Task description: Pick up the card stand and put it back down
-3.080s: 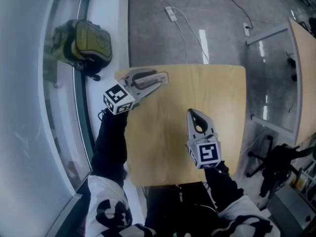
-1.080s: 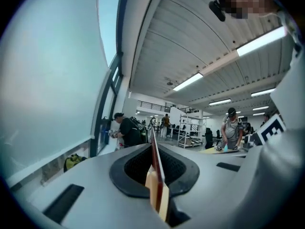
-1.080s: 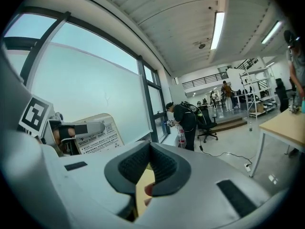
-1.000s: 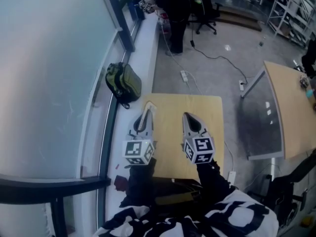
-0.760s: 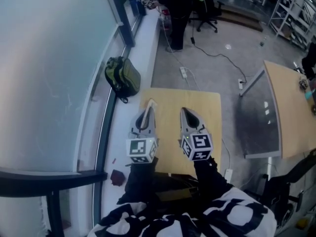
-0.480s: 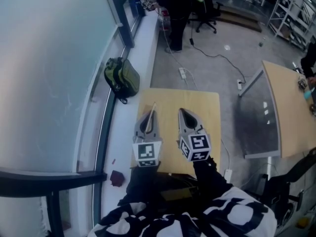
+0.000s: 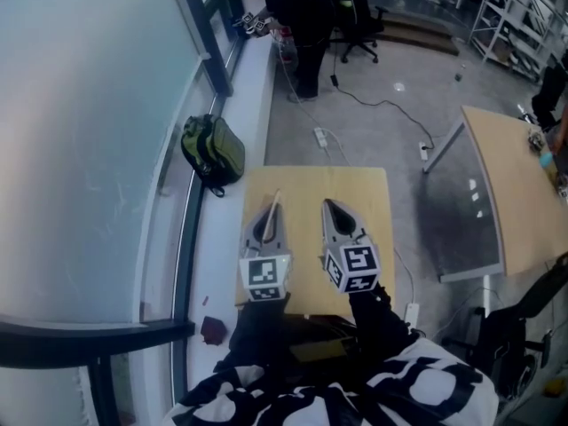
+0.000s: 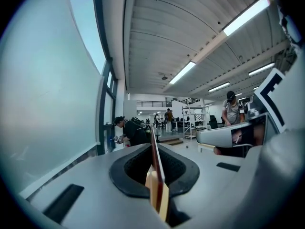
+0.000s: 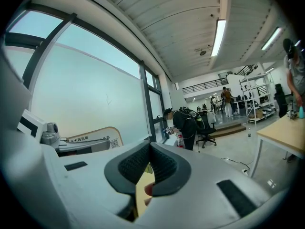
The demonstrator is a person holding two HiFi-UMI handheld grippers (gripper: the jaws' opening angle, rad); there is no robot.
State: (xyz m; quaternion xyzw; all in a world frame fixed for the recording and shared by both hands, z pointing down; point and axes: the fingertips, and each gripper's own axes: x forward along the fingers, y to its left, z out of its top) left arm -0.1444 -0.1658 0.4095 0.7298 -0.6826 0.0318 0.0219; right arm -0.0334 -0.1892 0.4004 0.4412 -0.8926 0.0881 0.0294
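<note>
Pinched edge-on in the left tool (image 7: 267, 216), the thin card stand (image 8: 156, 173) could slip or topple onto the worktop (image 7: 373, 211); right tool (image 7: 334, 213) closed, empty.

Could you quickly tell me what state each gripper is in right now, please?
Left gripper: shut on the card stand.
Right gripper: shut, holding nothing.

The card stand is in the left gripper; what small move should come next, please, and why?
Probably lower the left gripper toward the table: its fingers are shut on the card stand, which seems held off the table, so setting it down remains.
</note>
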